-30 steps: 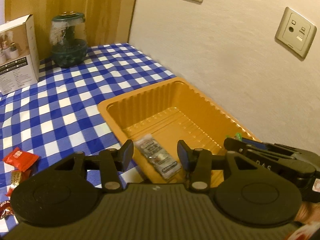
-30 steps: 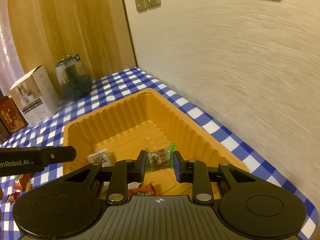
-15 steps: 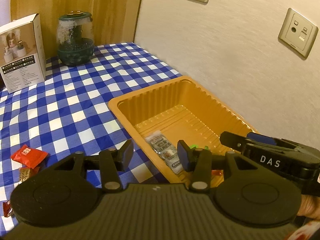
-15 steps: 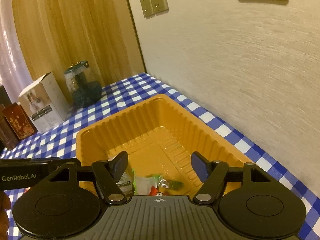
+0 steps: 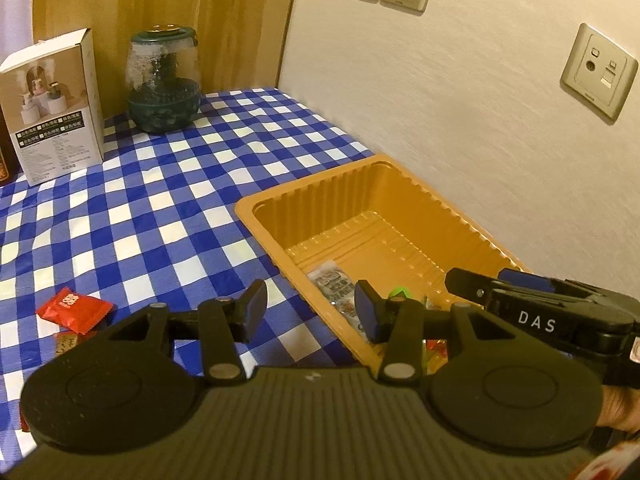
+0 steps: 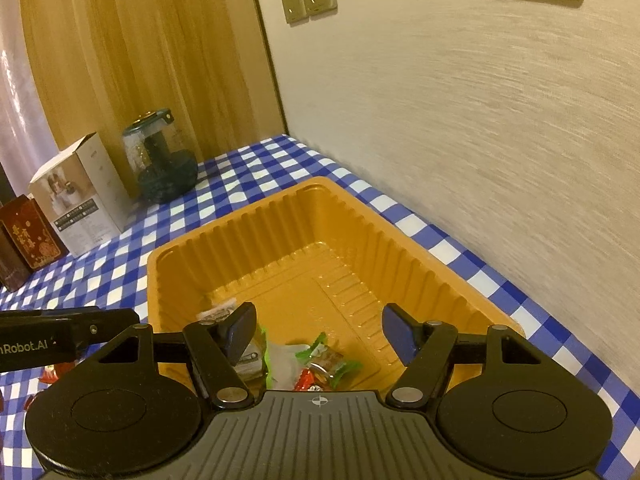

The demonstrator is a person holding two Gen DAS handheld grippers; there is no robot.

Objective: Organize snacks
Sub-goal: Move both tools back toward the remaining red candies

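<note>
An orange plastic tray (image 5: pixel 420 196) (image 6: pixel 280 224) sits on the blue checked cloth by the wall. Inside lie a grey-white packet (image 5: pixel 334 284), a green-ended candy (image 6: pixel 330 358) and other small wrapped snacks. My right gripper (image 6: pixel 318 330) is open and empty above the tray's near end, over the candy. My left gripper (image 5: pixel 310 306) is open and empty above the tray's left rim. A red snack packet (image 5: pixel 74 310) lies on the cloth at the left, with other small snacks beside it.
A white box (image 5: pixel 52 104) (image 6: pixel 80 196) and a dark green glass jar (image 5: pixel 164 80) (image 6: pixel 164 164) stand at the back by the wooden panel. A dark red box (image 6: pixel 32 236) stands left of them. The wall runs close along the tray's right side.
My right gripper opened and dropped the green-ended candy into the tray, then pulled back and up. My left gripper drew back to the left of the tray, still open.
</note>
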